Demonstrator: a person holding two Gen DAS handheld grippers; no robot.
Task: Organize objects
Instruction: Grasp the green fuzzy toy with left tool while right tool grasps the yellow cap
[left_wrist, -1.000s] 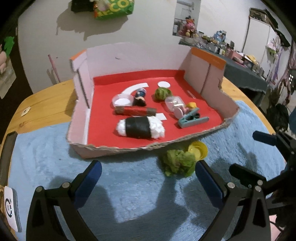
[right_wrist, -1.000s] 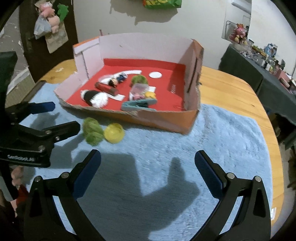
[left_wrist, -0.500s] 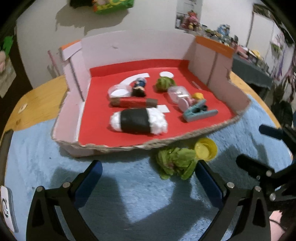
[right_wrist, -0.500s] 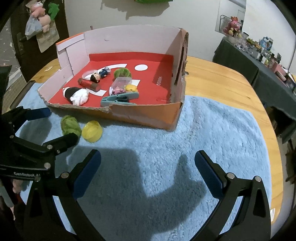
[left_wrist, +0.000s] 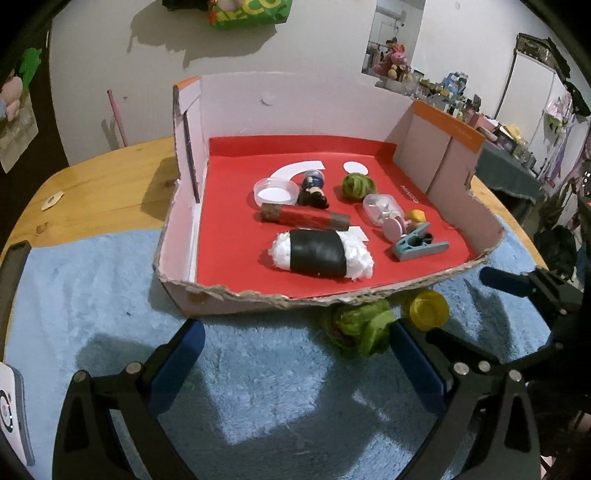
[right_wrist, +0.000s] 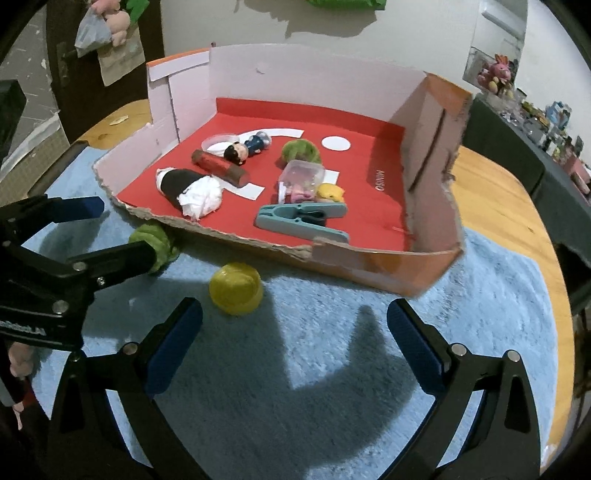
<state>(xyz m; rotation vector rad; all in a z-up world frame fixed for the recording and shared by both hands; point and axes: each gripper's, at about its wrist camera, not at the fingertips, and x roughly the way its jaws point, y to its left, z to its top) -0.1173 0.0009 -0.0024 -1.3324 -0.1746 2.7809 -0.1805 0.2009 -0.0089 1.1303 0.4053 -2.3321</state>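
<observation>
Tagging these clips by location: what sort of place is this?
Probably a lived-in home or hobby room, not a lab: a round wooden table under a blue fleece cloth, a plush toy displayed behind, and a cluttered side table.

Crumpled green lettuce-like toy (right_wrist: 157, 243) partly hidden behind left gripper (right_wrist: 110, 229) in right view; small yellow plastic cap (left_wrist: 428, 308) tucked partly under torn cardboard tray w/ red lining (left_wrist: 258, 295); shelf clutter blurred

Centre of the frame, the cardboard box (left_wrist: 439, 146) has a red floor, pale walls and an orange rim; the rice roll (left_wrist: 320, 253) is white with a black band; lower down, a green leafy toy (left_wrist: 360, 325) and yellow cap (left_wrist: 428, 304) lie on the light-blue towel (left_wrist: 277, 387).
</observation>
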